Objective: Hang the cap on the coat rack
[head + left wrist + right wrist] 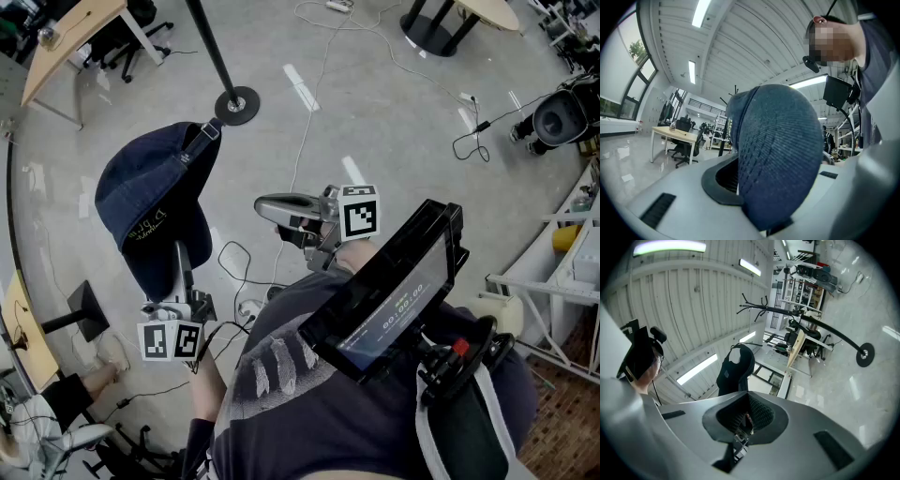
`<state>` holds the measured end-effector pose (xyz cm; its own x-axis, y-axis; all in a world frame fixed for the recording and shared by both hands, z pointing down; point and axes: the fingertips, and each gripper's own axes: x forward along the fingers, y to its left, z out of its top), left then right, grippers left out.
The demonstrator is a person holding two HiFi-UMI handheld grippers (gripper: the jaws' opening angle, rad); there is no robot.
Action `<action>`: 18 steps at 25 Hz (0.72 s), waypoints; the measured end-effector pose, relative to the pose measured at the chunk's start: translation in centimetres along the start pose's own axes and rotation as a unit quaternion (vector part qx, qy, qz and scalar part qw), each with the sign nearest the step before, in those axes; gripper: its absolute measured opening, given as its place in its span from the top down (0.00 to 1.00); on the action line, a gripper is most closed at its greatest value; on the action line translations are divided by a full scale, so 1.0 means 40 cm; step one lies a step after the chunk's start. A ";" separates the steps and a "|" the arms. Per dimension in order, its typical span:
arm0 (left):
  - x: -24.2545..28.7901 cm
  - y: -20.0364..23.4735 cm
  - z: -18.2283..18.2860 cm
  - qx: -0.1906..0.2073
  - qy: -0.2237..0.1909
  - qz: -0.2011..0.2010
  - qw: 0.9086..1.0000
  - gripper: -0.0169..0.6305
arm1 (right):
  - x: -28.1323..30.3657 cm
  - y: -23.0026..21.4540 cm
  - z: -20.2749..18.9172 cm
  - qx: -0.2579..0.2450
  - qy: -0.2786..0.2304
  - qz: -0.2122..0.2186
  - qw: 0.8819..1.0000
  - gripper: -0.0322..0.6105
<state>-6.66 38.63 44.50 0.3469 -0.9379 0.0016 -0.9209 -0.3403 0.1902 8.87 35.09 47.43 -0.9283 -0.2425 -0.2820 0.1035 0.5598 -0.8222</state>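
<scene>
Cap (155,206), pinched seemingly by its brim between the left gripper's (183,265) jaws, is held high near the rack (212,52), strap end uppermost, probably to reach a hook, while the right gripper (267,206) waits closed and empty.

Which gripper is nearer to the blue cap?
Left. The left gripper has the cap clamped between its jaws; the right gripper is beside the cap, apart from it.

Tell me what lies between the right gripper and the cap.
Nothing: in the head view only bare floor shows between the right gripper and the cap.
</scene>
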 end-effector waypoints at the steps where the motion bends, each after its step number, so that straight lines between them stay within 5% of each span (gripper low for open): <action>1: 0.006 -0.002 0.002 0.003 -0.002 -0.003 1.000 0.79 | -0.002 -0.004 0.004 -0.004 0.001 0.001 1.000 0.95; 10: 0.182 -0.206 -0.086 0.012 0.037 -0.022 0.999 0.79 | -0.264 -0.065 0.104 -0.003 0.002 -0.014 1.000 0.95; 18: 0.318 -0.282 -0.022 0.029 0.010 -0.021 0.999 0.79 | -0.345 -0.045 0.252 -0.059 0.040 0.011 0.997 0.94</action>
<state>8.28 30.59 43.24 0.3878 -0.9216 0.0138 -0.9142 -0.3827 0.1332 25.07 29.45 47.81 -0.9522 -0.1687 -0.2546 0.0851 0.6541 -0.7516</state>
